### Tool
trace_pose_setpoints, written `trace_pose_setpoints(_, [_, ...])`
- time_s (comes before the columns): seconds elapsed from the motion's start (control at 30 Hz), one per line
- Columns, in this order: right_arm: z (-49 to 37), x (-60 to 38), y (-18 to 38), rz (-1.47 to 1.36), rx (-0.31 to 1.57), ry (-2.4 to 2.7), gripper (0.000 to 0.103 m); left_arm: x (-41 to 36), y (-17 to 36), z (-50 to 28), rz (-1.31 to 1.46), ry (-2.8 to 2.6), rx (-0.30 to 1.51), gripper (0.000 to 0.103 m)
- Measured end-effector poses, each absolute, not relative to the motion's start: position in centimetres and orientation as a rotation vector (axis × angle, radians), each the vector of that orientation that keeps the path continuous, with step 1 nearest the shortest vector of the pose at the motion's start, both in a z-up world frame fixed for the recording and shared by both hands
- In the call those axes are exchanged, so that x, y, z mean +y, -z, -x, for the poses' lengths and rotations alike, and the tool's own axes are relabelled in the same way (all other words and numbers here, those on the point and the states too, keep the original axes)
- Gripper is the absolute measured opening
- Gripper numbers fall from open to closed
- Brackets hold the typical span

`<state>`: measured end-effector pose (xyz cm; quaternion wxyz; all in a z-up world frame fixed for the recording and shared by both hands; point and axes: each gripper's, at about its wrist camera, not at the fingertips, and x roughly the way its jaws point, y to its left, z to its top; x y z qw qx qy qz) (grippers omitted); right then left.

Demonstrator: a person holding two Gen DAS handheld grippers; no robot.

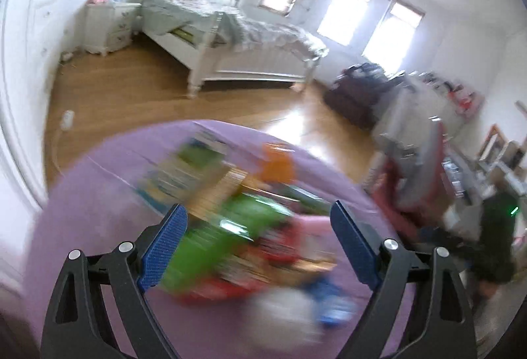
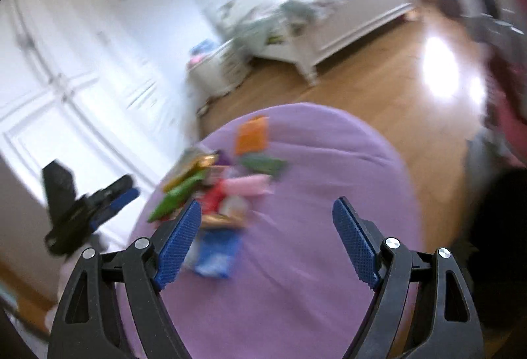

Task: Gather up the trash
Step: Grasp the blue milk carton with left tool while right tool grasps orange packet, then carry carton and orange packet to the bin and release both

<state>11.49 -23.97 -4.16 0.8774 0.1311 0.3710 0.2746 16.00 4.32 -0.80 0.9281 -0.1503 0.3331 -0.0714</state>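
Observation:
A blurred pile of wrappers lies on a round purple-covered table (image 1: 98, 194): a green packet (image 1: 210, 243), an orange packet (image 1: 276, 161), a pink one and a blue one. My left gripper (image 1: 258, 210) is open above the pile, nothing between its blue pads. In the right wrist view the same table (image 2: 329, 178) holds the orange packet (image 2: 252, 135), a green packet (image 2: 174, 197), a pink wrapper (image 2: 247, 186) and a blue packet (image 2: 215, 255). My right gripper (image 2: 266, 207) is open and empty over the table. The left gripper (image 2: 98, 204) shows at the table's left edge.
A white bed (image 1: 230, 42) and a white nightstand (image 1: 105, 26) stand at the back on a wooden floor (image 1: 131, 95). Dark luggage (image 1: 359, 92) and cluttered furniture (image 1: 411, 141) stand at the right. White wardrobe doors (image 2: 66, 79) line the left wall.

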Motion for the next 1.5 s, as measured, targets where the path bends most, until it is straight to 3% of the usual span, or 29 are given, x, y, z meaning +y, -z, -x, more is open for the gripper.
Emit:
trace_pose_setpoints(0.33, [-28.6,-10.1,6.1,-0.072,0.949,-0.430,0.081,6.3,4.3,-26.8,0.078,0.181,0.864,0.087])
trace_pose_setpoints(0.43, [-31.6,-6.9,7.9,0.026,0.997,-0.384,0.081,6.2,5.5,-27.9,0.055,0.179,0.908,0.060])
trace_pose_setpoints(0.63, [-33.4,-4.1,10.6,0.151,1.050,-0.341,0.052,6.1,5.5,-27.4,0.059,0.174,0.898,0.052])
trace_pose_setpoints(0.8, [-30.6,-6.5,9.6,0.100,0.989,-0.379,0.040,7.3,3.4,-24.7,0.145,0.144,0.804,0.051])
trace_pose_setpoints(1.0, [-24.9,-12.9,4.9,-0.147,0.878,-0.510,0.039,6.0,-2.1,-17.9,0.210,0.155,0.657,0.051])
trace_pose_setpoints(1.27, [-13.2,-22.9,0.9,-0.394,0.710,-0.631,0.039,-4.3,-5.3,-11.5,0.210,0.293,0.599,0.051])
trace_pose_setpoints(1.5, [-5.6,-35.0,2.1,-0.557,0.638,-0.526,0.039,-14.4,-3.7,-10.0,0.243,0.394,0.624,0.051])
